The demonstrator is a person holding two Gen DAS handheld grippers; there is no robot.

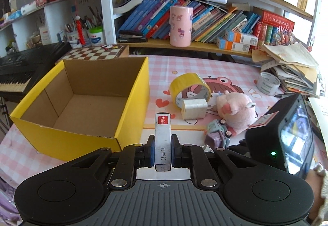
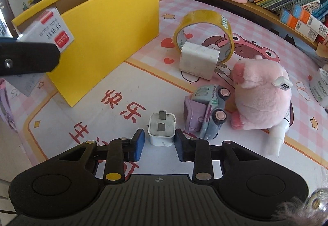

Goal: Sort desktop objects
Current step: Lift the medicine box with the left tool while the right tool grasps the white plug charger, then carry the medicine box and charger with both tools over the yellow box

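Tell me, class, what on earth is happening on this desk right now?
A person is sorting desk clutter with a handheld gripper in each hand. The left gripper is clamped on a small box of staples, held near the empty yellow cardboard box. The right gripper sits around a small white plug adapter on the pink table mat, though its pads do not visibly touch it. A toy truck, plush pig, tape roll and white charger wait nearby.
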